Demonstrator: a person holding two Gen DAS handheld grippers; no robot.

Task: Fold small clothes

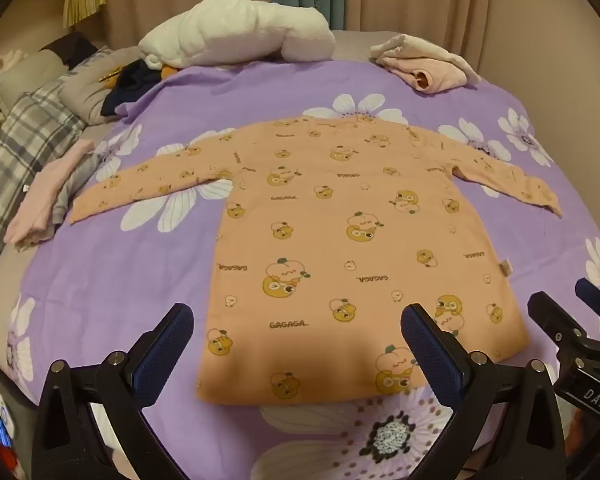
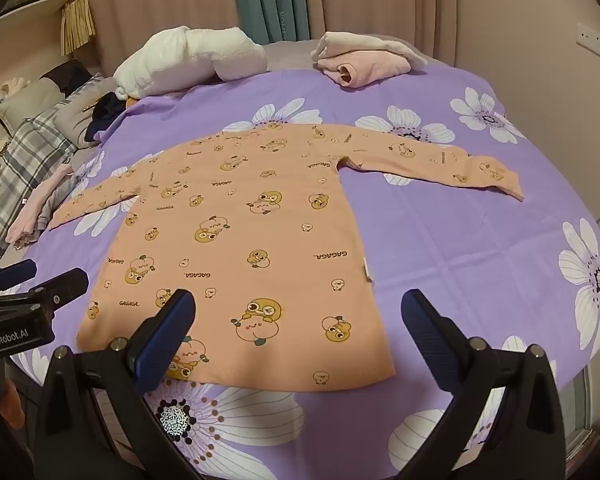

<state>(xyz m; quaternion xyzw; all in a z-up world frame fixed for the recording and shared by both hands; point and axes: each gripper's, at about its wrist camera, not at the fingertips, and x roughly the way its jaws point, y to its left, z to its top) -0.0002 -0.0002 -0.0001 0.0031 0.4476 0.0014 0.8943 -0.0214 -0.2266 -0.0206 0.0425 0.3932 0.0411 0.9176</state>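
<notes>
An orange long-sleeved child's shirt [image 1: 340, 240] with cartoon prints lies flat on the purple flowered bedspread [image 1: 120, 288], sleeves spread to both sides, hem nearest me. It also shows in the right wrist view [image 2: 240, 240]. My left gripper [image 1: 298, 344] is open and empty, hovering over the hem's left part. My right gripper [image 2: 298, 332] is open and empty over the hem's right part. The right gripper shows at the right edge of the left wrist view [image 1: 572, 320]; the left gripper shows at the left edge of the right wrist view [image 2: 40, 284].
A white rolled blanket [image 1: 236, 32] and a folded pink garment [image 1: 424, 64] lie at the bed's far end. Pink and grey folded clothes [image 1: 44, 200] and a plaid pillow [image 1: 16, 152] lie at the left. Curtains [image 2: 380, 0] hang behind.
</notes>
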